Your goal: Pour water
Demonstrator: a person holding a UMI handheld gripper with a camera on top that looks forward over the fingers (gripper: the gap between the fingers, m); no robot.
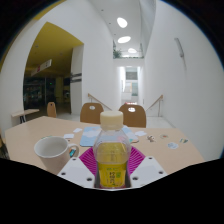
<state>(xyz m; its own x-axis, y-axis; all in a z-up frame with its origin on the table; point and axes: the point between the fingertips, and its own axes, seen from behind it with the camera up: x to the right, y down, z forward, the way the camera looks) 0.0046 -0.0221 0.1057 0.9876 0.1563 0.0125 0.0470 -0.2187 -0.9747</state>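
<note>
A clear plastic bottle (111, 150) with a white cap and a yellow label, holding yellow liquid, stands upright between my two fingers. My gripper (111, 163) is shut on it; the pink pads (88, 158) press on its sides. A white cup (52, 152) stands on the light wooden table (40, 130), to the left of the bottle and just ahead of the left finger. The bottle's base is hidden below the fingers.
Small white items (155, 136) lie on the table beyond the bottle to the right. Two wooden chairs (132, 114) stand at the table's far edge. Further tables and chairs (40, 105) are at the left. A staircase rises in the bright hall behind.
</note>
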